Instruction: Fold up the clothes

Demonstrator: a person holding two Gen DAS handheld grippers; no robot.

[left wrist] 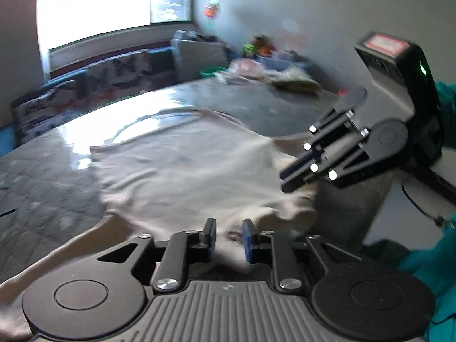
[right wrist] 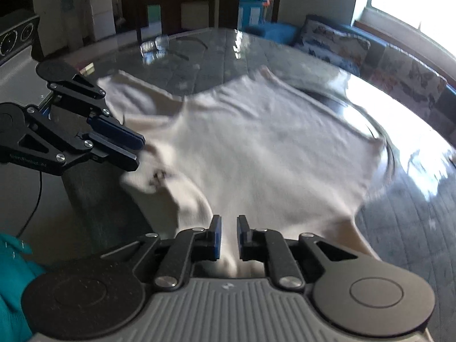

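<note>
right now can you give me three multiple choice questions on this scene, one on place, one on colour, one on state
1. Where does the white t-shirt lie?
A. on the glossy grey table
B. on the cushioned bench by the window
C. on the floor

2. What colour are the pads on the gripper fingers?
A. red
B. blue
C. yellow

3. What is the right gripper doing?
A. hanging open, clear of the fabric
B. holding a glass
C. closed on the shirt's near edge, like the left gripper

Answers: 1 A, the shirt is spread over the tabletop; 2 B, blue pads line the black fingers; 3 C, cloth is pinched between the fingers in each wrist view.
</note>
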